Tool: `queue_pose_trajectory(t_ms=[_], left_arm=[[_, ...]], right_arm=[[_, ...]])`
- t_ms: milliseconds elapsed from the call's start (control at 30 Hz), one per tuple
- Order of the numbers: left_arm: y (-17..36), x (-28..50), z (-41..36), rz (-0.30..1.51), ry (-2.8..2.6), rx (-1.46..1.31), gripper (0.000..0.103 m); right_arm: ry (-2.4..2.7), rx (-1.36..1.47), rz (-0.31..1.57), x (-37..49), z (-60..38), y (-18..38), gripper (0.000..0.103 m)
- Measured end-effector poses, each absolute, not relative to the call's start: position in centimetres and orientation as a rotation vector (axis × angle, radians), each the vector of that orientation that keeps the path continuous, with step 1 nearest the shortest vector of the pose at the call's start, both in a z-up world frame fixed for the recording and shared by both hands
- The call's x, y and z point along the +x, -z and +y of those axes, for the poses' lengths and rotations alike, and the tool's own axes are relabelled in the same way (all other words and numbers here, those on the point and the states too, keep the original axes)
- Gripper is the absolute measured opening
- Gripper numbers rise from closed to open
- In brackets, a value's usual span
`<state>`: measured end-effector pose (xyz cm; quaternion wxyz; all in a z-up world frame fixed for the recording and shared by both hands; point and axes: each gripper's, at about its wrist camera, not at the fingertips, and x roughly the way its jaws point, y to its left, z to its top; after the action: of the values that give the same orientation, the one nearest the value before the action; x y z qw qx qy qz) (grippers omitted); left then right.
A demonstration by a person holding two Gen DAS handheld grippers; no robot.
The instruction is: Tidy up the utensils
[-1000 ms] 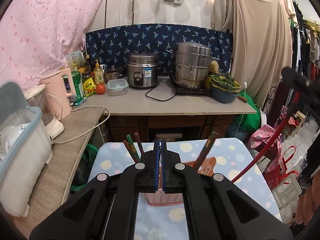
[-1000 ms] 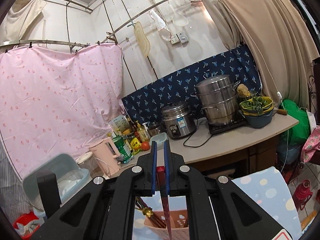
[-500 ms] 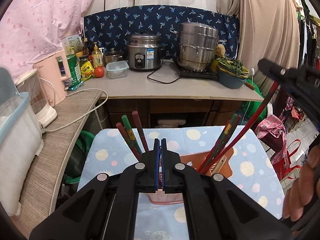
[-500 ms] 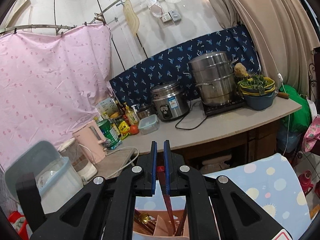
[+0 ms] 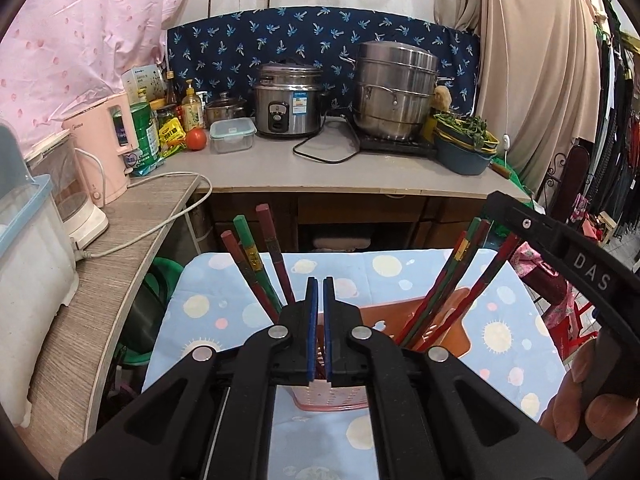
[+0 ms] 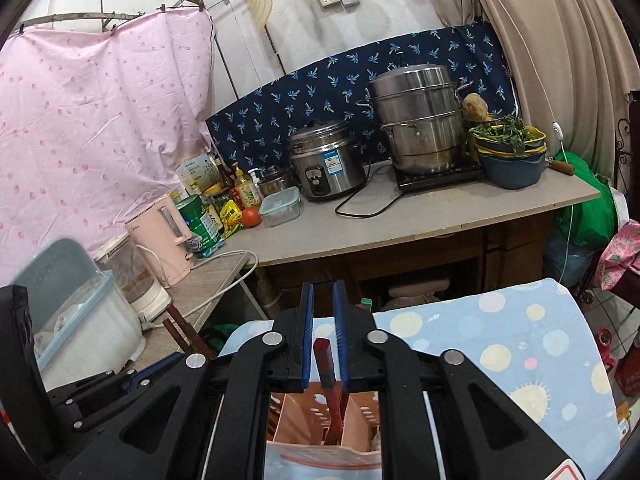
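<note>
The left tool (image 5: 319,328) pointed forward and downward over the pink utensil holder (image 5: 448,320), its blue pads drawn together with nothing between them. It hung just above the holder's near edge, level and unrolled.

The right tool (image 6: 322,336) came in from the right at a shallower downward angle, directly above the holder (image 6: 316,420). Its jaws were opening, and a dark red chopstick (image 6: 326,368) stood upright between the pads with a small gap on either side, its lower end down in one of the holder's compartments. In the left wrist view the right tool's black body crossed the right edge, with the person's right hand (image 5: 580,396) wrapped around the handle below it. White letters reading "DAS" showed on that body.

The holder stood on a worktop (image 5: 400,276) covered with a light blue cloth printed with suns and planets. Three chopsticks (image 5: 256,264), red and green, leaned out at its left; another group (image 5: 460,276) leaned out at its right.

Beyond it, a grey counter (image 5: 360,172) carried a steel rice cooker (image 5: 288,100) with a blue and white label too small to read, a stacked steamer pot (image 5: 396,88) and a pink kettle (image 5: 106,148). A yellow packet there bore dark characters, illegible.
</note>
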<state>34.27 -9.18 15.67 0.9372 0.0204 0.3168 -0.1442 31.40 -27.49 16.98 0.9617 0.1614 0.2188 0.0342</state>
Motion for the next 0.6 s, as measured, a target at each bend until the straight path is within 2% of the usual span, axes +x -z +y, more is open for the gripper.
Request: queue_pose_trajectory(t_ms=[67, 133, 233, 533, 600], left_arm=[[-15.8, 34.2, -9.0, 0.650, 0.292, 0.034, 0.004], [-15.9, 34.0, -8.8, 0.654, 0.291, 0.024, 0.015], [-16.1, 33.4, -8.7, 0.644, 0.285, 0.026, 0.023], [-16.4, 30.3, -8.2, 0.625, 0.269, 0.030, 0.036], [-16.3, 29.4, -8.1, 0.620, 0.260, 0.043, 0.036]], right_arm=[[-0.066, 0.322, 0.442, 31.1, -27.6, -17.1, 0.015], [-0.064, 0.320, 0.441, 30.7, -27.7, -17.2, 0.020], [-0.058, 0.312, 0.441, 29.7, -27.9, -17.2, 0.025], [-0.058, 0.284, 0.485, 25.3, -27.4, -16.5, 0.032], [-0.060, 0.283, 0.499, 24.3, -27.3, -16.0, 0.037]])
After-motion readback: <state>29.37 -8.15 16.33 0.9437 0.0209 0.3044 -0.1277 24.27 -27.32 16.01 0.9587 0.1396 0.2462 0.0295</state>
